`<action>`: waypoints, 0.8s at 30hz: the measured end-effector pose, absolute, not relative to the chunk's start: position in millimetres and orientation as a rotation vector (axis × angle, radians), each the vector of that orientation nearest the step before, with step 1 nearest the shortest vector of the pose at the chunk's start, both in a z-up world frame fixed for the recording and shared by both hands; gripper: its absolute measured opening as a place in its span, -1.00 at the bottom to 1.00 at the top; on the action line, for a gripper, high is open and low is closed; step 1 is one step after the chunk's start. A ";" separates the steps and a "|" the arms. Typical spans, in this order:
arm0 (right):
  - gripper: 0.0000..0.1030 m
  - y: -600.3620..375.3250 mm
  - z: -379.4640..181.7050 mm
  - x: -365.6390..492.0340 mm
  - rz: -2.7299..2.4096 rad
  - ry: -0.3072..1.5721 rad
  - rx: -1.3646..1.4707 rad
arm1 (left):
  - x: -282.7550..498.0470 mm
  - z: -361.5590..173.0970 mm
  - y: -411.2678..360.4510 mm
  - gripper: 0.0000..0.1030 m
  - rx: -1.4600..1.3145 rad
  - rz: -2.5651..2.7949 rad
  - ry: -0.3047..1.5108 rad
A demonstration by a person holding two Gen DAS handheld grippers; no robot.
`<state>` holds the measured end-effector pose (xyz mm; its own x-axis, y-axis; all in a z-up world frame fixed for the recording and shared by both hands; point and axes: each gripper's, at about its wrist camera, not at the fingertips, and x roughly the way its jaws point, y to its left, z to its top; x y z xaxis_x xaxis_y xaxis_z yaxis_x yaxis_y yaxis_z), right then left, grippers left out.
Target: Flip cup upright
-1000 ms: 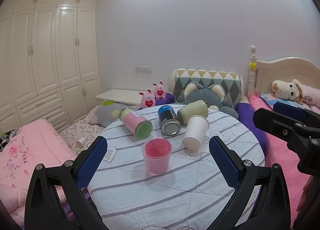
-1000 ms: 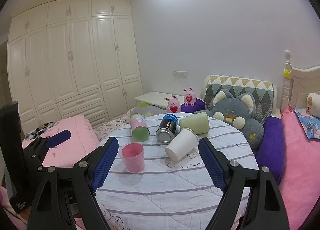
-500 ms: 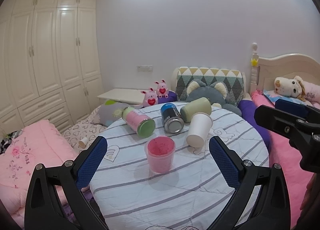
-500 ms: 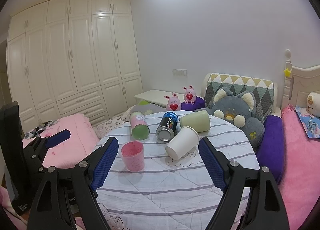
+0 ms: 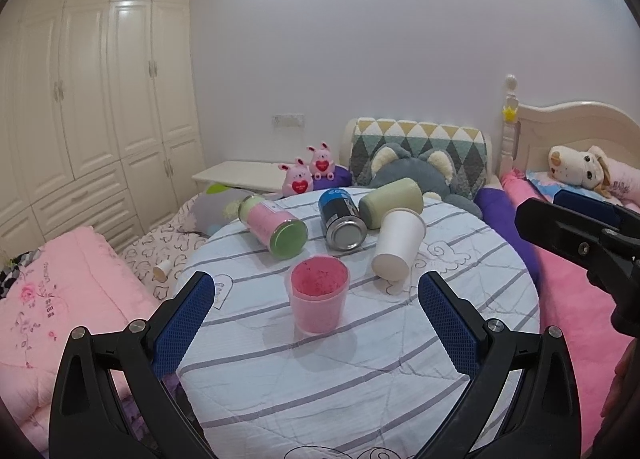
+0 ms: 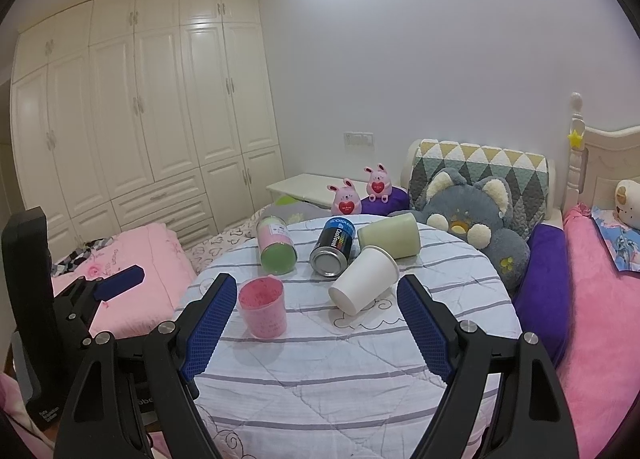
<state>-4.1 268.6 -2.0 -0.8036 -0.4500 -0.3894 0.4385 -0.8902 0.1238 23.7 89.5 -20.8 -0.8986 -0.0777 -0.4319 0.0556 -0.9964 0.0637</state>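
A pink cup (image 5: 319,299) stands upright on the round striped table (image 5: 360,379); it also shows in the right wrist view (image 6: 263,312). A white paper cup (image 5: 397,244) lies on its side behind it, base toward me, also in the right wrist view (image 6: 364,284). A pale green cup (image 5: 391,202) lies on its side at the back, also in the right wrist view (image 6: 389,235). My left gripper (image 5: 316,323) is open and empty, just in front of the pink cup. My right gripper (image 6: 316,323) is open and empty, short of the white cup.
A blue can (image 5: 342,224) and a pink jar with a green lid (image 5: 273,225) lie on their sides at the back of the table. Plush toys (image 6: 468,219) and a bed surround it. The right gripper (image 5: 576,235) shows at the right edge of the left view.
My left gripper has risen and drawn a little closer to the pink cup. My right gripper has barely moved. No object has shifted.
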 end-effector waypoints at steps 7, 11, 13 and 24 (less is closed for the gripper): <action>0.63 267.8 -5.6 -10.4 -2.601 -0.038 0.597 | 17.4 -23.9 86.8 1.00 0.704 -2.984 -0.074; 0.63 266.1 -5.9 -13.8 -2.598 -0.031 0.604 | 14.2 -23.1 84.8 1.00 0.706 -2.984 -0.066; 0.63 265.2 -6.0 -14.2 -2.596 -0.031 0.605 | 12.0 -23.1 83.4 1.00 0.708 -2.984 -0.066; 0.63 257.6 -8.1 -22.7 -2.587 -0.010 0.629 | 3.3 -27.3 77.9 1.00 0.736 -2.979 -0.056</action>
<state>-22.7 257.6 -8.1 -0.7822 -0.4494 -0.4315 0.4462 -0.8875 0.1155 3.3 77.9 -27.3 -0.8825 -0.0790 -0.4637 0.0616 -0.9967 0.0525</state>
